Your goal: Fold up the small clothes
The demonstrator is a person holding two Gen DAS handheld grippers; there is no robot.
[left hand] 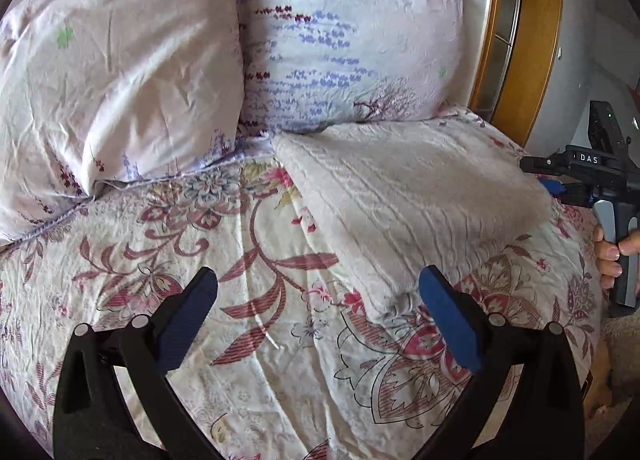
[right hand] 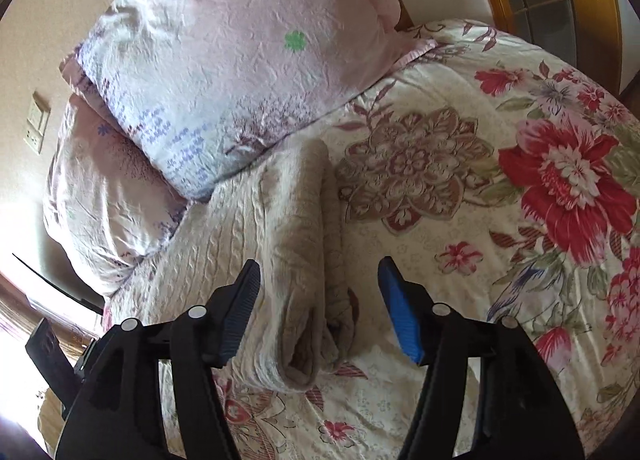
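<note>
A beige knitted garment point(left hand: 404, 196) lies folded flat on the floral bedspread point(left hand: 248, 340), its far edge against the pillows. My left gripper point(left hand: 318, 292) is open and empty, just in front of the garment's near corner. In the right wrist view the garment point(right hand: 256, 244) shows its thick folded edge with layered ends facing me. My right gripper point(right hand: 318, 292) is open, its fingers to either side of that folded edge, a little above it. The right gripper's body also shows in the left wrist view point(left hand: 600, 176), held by a hand at the bed's right side.
Two lilac printed pillows point(left hand: 120, 60) point(left hand: 344, 32) lean at the head of the bed. A wooden headboard frame point(left hand: 532, 40) stands behind on the right. A wall socket point(right hand: 36, 124) is on the far wall. The bedspread point(right hand: 500, 188) extends to the right.
</note>
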